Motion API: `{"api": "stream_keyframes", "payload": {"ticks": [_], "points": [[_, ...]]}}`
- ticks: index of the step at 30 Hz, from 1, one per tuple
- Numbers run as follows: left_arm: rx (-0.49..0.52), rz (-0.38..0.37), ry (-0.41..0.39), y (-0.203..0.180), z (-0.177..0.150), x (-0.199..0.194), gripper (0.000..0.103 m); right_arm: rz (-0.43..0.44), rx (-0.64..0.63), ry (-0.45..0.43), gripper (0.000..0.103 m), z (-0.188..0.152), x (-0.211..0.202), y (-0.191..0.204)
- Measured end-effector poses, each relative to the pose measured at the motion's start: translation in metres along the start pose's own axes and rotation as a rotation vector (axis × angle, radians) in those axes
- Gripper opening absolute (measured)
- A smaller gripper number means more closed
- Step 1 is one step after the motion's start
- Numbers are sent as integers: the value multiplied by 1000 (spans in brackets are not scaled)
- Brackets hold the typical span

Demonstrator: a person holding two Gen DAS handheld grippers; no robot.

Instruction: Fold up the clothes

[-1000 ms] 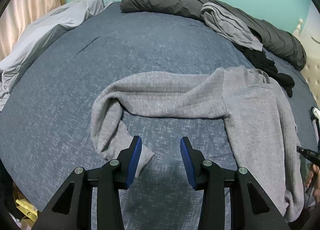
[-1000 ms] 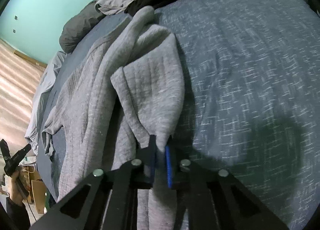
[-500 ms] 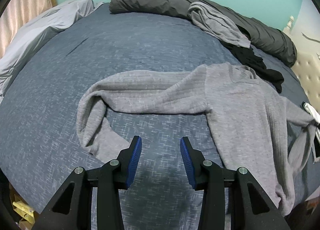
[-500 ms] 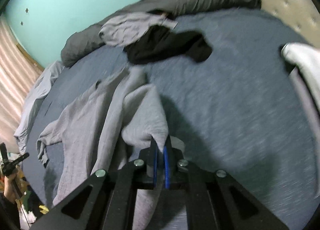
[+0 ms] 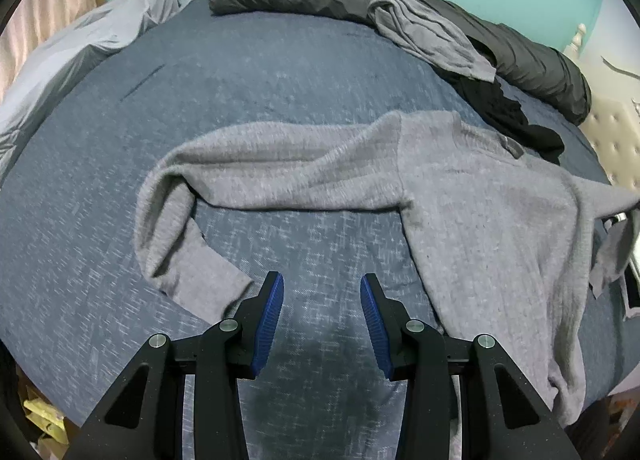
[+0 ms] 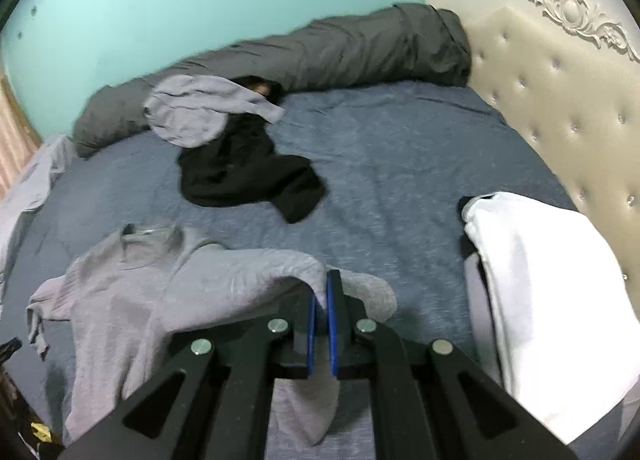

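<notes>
Sweater point(image 5: 472, 212) sleeve pinched in right tool point(image 6: 321, 300); left tool point(image 5: 322, 300) spread, beside cuff.

The room light is dim and even, soft from above, with no glare. Both views bulge like a fisheye, bending the bed's edges and darkening into black corners. The left gripper point(image 5: 322, 302) casts a faint shadow on the blue bedspread point(image 5: 280, 72) at bottom centre. The right wrist view is smeared with motion blur, especially the grey sweater point(image 6: 132, 292).

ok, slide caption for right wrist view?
Right gripper shut on grey sweater sleeve, lifted over the blue bed.
</notes>
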State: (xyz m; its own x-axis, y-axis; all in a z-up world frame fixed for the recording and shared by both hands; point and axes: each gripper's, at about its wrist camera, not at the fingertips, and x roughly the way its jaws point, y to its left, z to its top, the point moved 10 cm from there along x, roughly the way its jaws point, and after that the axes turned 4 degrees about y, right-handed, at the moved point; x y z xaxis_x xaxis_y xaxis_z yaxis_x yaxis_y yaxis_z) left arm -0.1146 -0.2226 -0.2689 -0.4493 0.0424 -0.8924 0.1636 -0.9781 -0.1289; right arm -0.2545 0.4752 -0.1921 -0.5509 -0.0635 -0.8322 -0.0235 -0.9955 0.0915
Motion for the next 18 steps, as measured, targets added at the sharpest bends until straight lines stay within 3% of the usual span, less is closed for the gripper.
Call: {"api": "stream_keyframes", "payload": {"ticks": [3,6,8,9,11,14,18], "points": [[9,-21,17,-7,-5,3,44,-33,23,94,9,-11,33,-7],[18,-45,38,-14,-12,5,44,-52,38,89,23,-24,43,-8],[27,-55,49,-18,-15,6,44,-56,45,61,45,-29,36,-7],[30,-59,51,-19,-17,6,44,-59,46,44,50,-30,30,-7],[31,-72,54,-22,-20,4,44,-38,42,11,52,-33,15,-1],[32,-92,52,-29,-24,0,44,59,0,29,52,-48,2,26],[46,-107,49,-38,-29,-6,47,74,-200,33,52,-81,-18,82]]}}
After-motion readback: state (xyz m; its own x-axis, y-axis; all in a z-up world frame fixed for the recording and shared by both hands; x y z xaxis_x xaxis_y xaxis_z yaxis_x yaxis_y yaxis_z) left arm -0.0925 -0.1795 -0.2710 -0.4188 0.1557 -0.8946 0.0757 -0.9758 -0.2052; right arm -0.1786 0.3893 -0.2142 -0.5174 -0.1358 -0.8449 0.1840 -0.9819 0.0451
